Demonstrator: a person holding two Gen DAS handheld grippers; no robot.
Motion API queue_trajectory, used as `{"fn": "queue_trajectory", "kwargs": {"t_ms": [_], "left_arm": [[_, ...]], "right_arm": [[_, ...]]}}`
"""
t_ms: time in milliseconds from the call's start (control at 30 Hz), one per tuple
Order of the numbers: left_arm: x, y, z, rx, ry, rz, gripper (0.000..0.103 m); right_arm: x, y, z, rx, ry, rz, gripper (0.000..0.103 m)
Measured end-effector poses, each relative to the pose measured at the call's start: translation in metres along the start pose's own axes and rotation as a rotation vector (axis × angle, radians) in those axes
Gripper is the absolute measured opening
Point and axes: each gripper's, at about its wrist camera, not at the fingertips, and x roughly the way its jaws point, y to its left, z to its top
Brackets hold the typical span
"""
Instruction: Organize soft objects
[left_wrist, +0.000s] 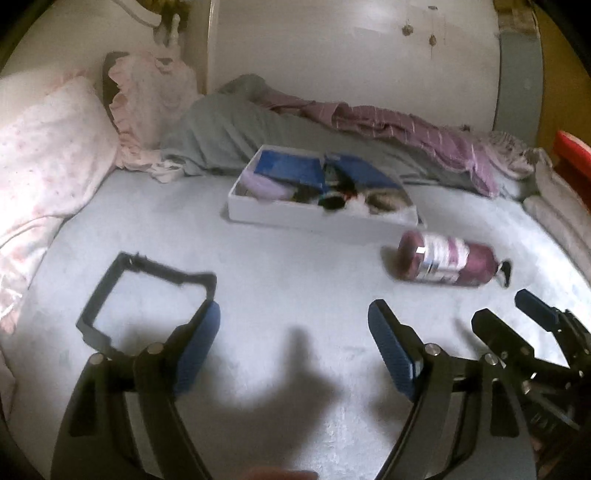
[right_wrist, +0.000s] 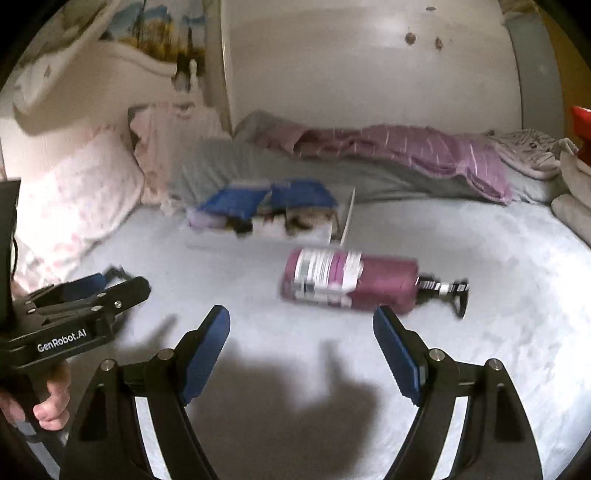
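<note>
A white box (left_wrist: 317, 216) sits mid-bed, holding blue folded fabric (left_wrist: 284, 166), a lilac piece and dark and furry items. In the right wrist view the box (right_wrist: 295, 232) is blurred. A purple pump bottle (left_wrist: 443, 260) lies on its side on the pale sheet, just ahead of my right gripper (right_wrist: 301, 317). That gripper is open with nothing between its blue pads. My left gripper (left_wrist: 295, 317) is open too, over bare sheet. Each gripper shows in the other's view: right gripper (left_wrist: 502, 308), left gripper (right_wrist: 114, 282), held by a hand (right_wrist: 51, 406).
A black rectangular frame (left_wrist: 122, 299) lies by the left finger. Pink pillows (left_wrist: 48, 155) fill the left side. A grey blanket (left_wrist: 221, 136) and purple striped cloth (left_wrist: 406, 129) run along the wall. Folded pale cloth (left_wrist: 554, 210) and something red (left_wrist: 572, 147) are far right.
</note>
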Motion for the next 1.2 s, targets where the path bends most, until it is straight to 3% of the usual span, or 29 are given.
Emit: {"fn": "queue_trajectory", "kwargs": {"t_ms": [133, 300, 667, 867, 1033, 1200], "left_arm": [[0.009, -0.01, -0.012, 0.047, 0.02, 0.018, 0.08], [-0.008, -0.013, -0.014, 0.062, -0.061, 0.014, 0.075], [-0.009, -0.016, -0.015, 0.071, -0.04, 0.012, 0.077], [0.003, -0.022, -0.02, 0.092, 0.087, -0.007, 0.077], [0.002, -0.022, -0.023, 0.091, 0.111, -0.008, 0.077], [0.01, -0.016, -0.027, 0.054, 0.184, -0.014, 0.077]], "right_arm": [[0.006, 0.012, -0.004, -0.052, 0.021, -0.05, 0.079], [-0.003, 0.021, -0.006, -0.104, -0.03, -0.069, 0.079], [-0.001, -0.002, -0.005, 0.016, -0.012, -0.072, 0.079], [0.0, 0.001, -0.007, 0.007, 0.012, -0.064, 0.079], [-0.001, 0.001, -0.008, 0.003, 0.014, -0.059, 0.079], [0.0, 0.002, -0.008, -0.003, 0.035, -0.051, 0.079]]}}
